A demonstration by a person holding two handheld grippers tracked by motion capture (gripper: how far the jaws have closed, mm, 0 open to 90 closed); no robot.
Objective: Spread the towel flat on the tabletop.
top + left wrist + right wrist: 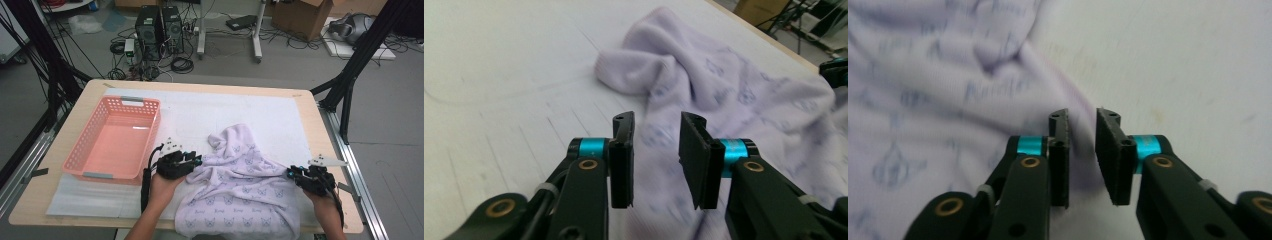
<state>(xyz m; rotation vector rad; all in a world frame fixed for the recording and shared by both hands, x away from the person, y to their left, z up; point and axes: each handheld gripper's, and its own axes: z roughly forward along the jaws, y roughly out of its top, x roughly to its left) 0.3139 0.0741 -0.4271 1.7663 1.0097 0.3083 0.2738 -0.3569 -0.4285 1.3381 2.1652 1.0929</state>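
Two risks noted | table (70, 200) carries lilac garment (240, 195) at near edge, right of pink basket (112, 137) | garment bunched: a lift may drag folds, hem sliding off the edge | left tongs (196, 161) parted over left side, right tongs (291, 173) parted at right hem, neither pinching: thin edge may slip out

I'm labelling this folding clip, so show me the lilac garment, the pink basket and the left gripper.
lilac garment (240, 192): high view, middle of its printed body.
pink basket (79, 150): high view, its left perforated wall.
left gripper (656, 155): left gripper view, midway between its two black fingertips.
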